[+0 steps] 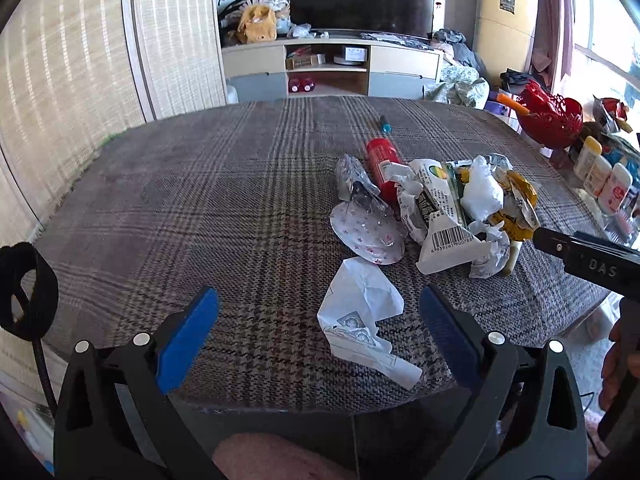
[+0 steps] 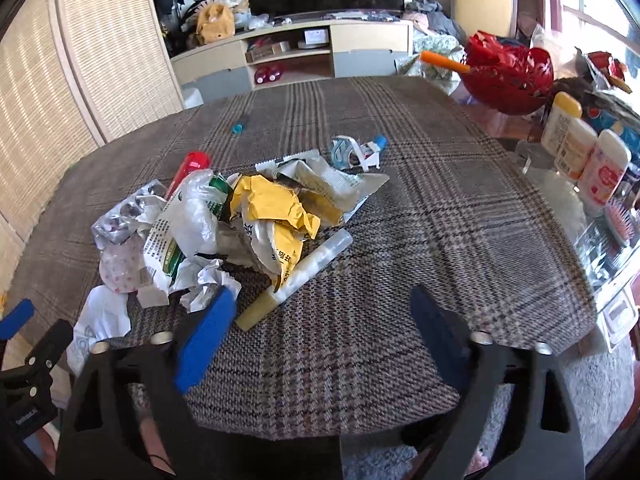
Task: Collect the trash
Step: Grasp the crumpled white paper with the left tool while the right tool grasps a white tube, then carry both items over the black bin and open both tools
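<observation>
free: cloth [image 2: 400,240] right of pile | blocked: trash pile [image 2: 256,216], bottles [image 2: 580,152]

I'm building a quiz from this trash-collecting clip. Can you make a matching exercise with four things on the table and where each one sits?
Things:
1. red tube
2. flat white paper
3. blue-capped pen
4. yellow wrapper

Places:
A. alone on the cloth, beyond the pile
B. between the left hand-held gripper's open pads
C. crumpled in the middle of the pile
D. sticking out of the pile's far side

Pairs: 1-D, 2-B, 3-A, 4-C
</observation>
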A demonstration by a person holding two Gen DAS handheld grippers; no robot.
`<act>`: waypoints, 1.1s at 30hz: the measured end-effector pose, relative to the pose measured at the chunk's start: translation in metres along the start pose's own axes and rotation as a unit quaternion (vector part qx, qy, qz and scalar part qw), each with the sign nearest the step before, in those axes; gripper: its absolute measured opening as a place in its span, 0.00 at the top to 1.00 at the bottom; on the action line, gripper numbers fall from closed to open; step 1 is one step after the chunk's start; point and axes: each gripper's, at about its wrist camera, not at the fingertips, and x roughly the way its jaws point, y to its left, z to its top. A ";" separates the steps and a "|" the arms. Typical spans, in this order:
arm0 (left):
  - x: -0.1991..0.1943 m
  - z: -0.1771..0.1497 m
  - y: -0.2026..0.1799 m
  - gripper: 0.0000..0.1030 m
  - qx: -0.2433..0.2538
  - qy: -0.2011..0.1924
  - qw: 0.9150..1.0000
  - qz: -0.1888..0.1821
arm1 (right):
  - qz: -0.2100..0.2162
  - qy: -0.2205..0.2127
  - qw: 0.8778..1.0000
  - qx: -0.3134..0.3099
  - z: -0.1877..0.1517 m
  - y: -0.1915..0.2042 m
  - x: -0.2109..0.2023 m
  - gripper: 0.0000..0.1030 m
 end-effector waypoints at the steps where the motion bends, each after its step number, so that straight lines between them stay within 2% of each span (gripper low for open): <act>1: 0.002 0.000 0.001 0.10 -0.001 0.002 1.000 -0.004 | 0.008 0.007 1.000 0.006 0.000 0.000 0.004 0.43; 2: 0.005 -0.001 0.002 0.13 0.000 0.005 1.000 -0.009 | 0.011 0.011 1.000 0.008 0.001 -0.001 0.008 0.48; 4: 0.010 -0.001 0.002 0.19 0.001 0.013 1.000 -0.022 | 0.022 0.016 1.000 0.011 0.003 0.001 0.013 0.49; 8: 0.019 -0.002 -0.002 0.27 0.008 0.023 0.999 -0.036 | 0.034 0.031 0.999 0.016 0.005 0.007 0.028 0.57; 10: 0.024 -0.001 -0.003 0.32 0.014 0.028 0.999 -0.036 | 0.020 0.033 0.999 0.011 0.006 0.009 0.034 0.57; 14: 0.038 -0.001 -0.006 0.34 0.017 0.045 0.998 -0.028 | -0.002 0.026 1.000 0.000 0.005 0.017 0.037 0.58; 17: 0.049 -0.005 -0.007 0.41 0.016 0.062 0.997 -0.034 | -0.017 0.024 0.999 -0.019 0.003 0.024 0.039 0.56; 20: 0.049 -0.008 -0.008 0.43 0.017 0.056 0.998 -0.032 | -0.018 0.023 0.999 -0.034 0.001 0.025 0.039 0.55; 24: 0.045 -0.014 -0.005 0.57 0.017 0.056 0.998 -0.029 | -0.010 0.025 0.999 -0.036 -0.005 0.017 0.031 0.58; 27: 0.039 -0.019 -0.008 0.68 0.023 0.056 0.998 -0.026 | -0.009 0.025 0.999 -0.033 -0.010 0.010 0.024 0.72; 29: 0.035 -0.022 -0.009 0.70 0.025 0.056 0.998 -0.029 | -0.006 0.026 0.999 -0.029 -0.013 0.003 0.022 0.84; 33: 0.026 -0.029 -0.010 0.71 0.028 0.051 0.998 -0.029 | 0.017 0.029 0.999 -0.019 -0.022 -0.010 0.011 0.86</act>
